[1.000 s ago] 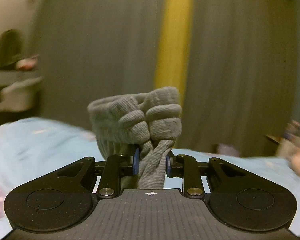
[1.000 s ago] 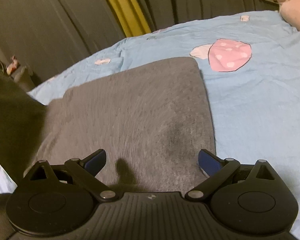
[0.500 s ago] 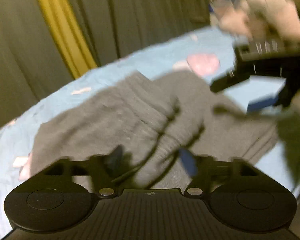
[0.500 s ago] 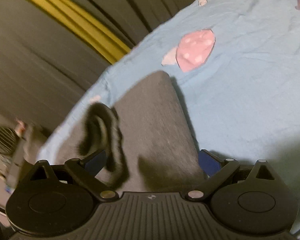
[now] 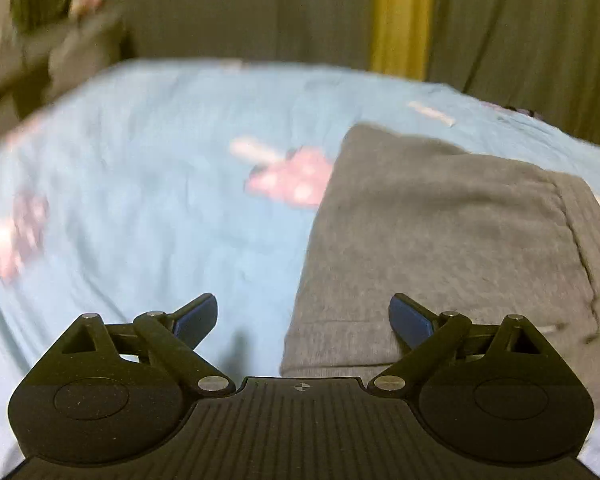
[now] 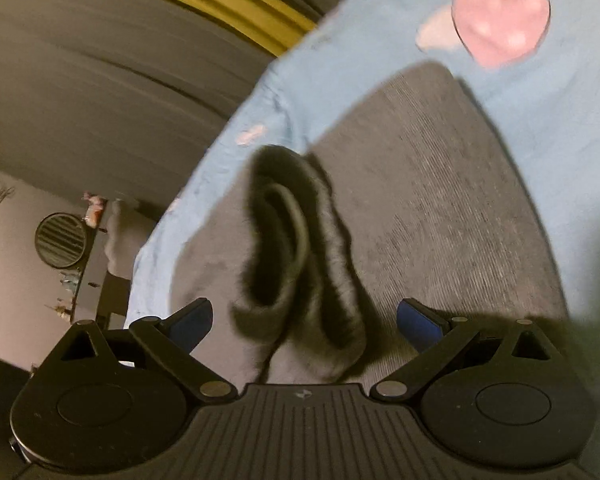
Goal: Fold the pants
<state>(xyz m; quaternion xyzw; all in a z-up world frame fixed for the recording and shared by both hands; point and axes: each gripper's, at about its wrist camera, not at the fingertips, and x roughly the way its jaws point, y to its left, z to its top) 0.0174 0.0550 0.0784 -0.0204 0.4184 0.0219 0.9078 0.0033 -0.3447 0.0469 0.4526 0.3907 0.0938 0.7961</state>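
Lying folded on blue bedsheet [image 5: 148,184], grey pants [image 5: 440,240] sit right of left gripper [image 5: 303,314], fingers spread, empty; right gripper [image 6: 304,318] fingers spread around raised cuff [image 6: 296,264], not clamping

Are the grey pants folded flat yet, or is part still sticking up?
Mostly folded: the grey pants lie as a compact block on the blue bedsheet, but a ribbed cuff stands bunched up between the open right gripper fingers.

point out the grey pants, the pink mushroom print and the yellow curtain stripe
grey pants [image 5: 440,232]: left wrist view, flat top panel.
pink mushroom print [image 6: 500,16]: right wrist view, cap.
yellow curtain stripe [image 5: 400,16]: left wrist view, mid-stripe.
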